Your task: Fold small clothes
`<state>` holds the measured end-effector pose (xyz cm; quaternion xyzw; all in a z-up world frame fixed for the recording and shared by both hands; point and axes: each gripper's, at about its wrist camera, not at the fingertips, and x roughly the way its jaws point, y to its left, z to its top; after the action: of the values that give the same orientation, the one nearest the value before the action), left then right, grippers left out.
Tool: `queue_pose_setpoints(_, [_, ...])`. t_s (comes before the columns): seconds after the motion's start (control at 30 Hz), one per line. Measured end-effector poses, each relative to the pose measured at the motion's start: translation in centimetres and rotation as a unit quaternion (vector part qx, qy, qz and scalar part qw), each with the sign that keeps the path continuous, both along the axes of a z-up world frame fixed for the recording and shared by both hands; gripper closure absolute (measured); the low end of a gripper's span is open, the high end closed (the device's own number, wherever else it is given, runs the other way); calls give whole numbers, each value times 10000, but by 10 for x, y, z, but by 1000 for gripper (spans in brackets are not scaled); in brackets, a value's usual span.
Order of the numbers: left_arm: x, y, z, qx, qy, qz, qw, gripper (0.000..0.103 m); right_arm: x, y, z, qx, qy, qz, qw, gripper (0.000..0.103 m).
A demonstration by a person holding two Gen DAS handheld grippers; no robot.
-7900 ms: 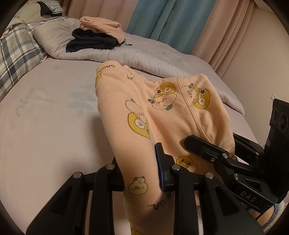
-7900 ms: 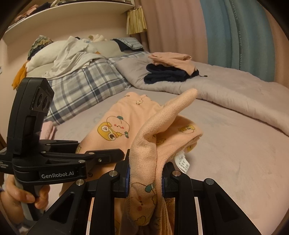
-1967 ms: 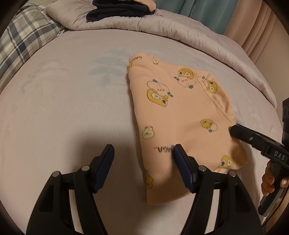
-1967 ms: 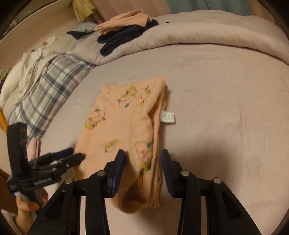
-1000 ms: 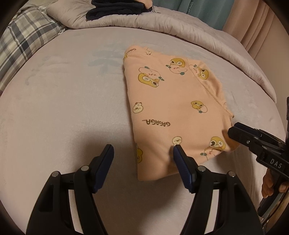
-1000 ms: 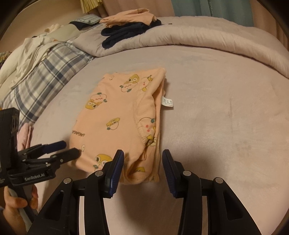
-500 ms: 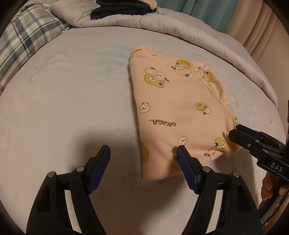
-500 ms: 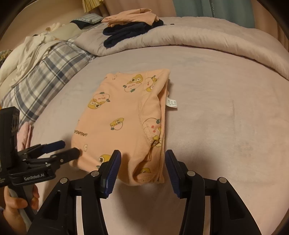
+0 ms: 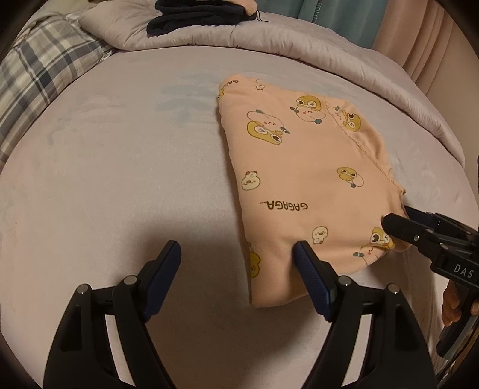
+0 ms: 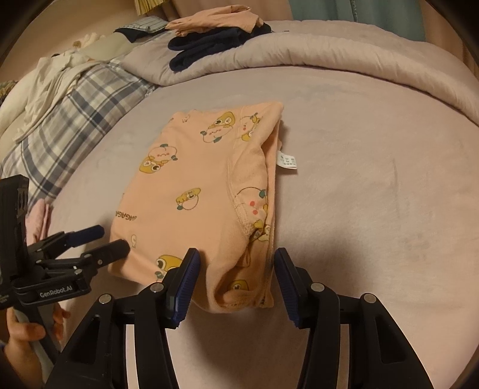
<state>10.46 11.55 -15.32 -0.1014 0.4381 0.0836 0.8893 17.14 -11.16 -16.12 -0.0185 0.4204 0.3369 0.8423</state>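
Observation:
A peach garment [image 9: 302,185] with yellow cartoon prints lies folded flat on the pale bed sheet [image 9: 119,167]. It also shows in the right wrist view [image 10: 203,191], with a white label at its right edge. My left gripper [image 9: 238,263] is open, its right finger [image 9: 311,269] touching the garment's near edge. My right gripper [image 10: 235,272] is open, its jaws on either side of the garment's near corner. The right gripper also shows in the left wrist view [image 9: 401,223], and the left gripper in the right wrist view [image 10: 107,239].
A rolled grey duvet [image 10: 329,57] runs along the far side, with folded dark and peach clothes [image 10: 215,39] on it. A plaid pillow [image 10: 69,110] and loose white cloth [image 10: 45,77] lie at the left. Curtains [image 9: 338,18] hang behind.
The garment was held up by both grippers, then laid down folded. Both grippers opened and now sit low at its near edge.

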Motion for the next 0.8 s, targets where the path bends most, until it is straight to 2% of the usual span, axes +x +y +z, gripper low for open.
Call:
queue_pose_setpoints(0.13, [1, 0, 0, 81, 13, -53, 10000, 24, 0, 0, 0, -2, 12, 10, 10000, 52])
queue_pose_setpoints(0.37, [1, 0, 2, -246, -59, 59, 9997, 22, -3, 1, 5, 53, -64, 44, 10000, 52])
queue_pose_setpoints(0.57, [4, -6, 5, -274, -111, -2, 9996, 22, -1, 1, 9, 113, -159, 85, 9998, 52])
queue_pose_setpoints(0.8, [9, -6, -1, -248, -31, 5, 9997, 22, 3, 3, 0, 27, -60, 67, 10000, 52])
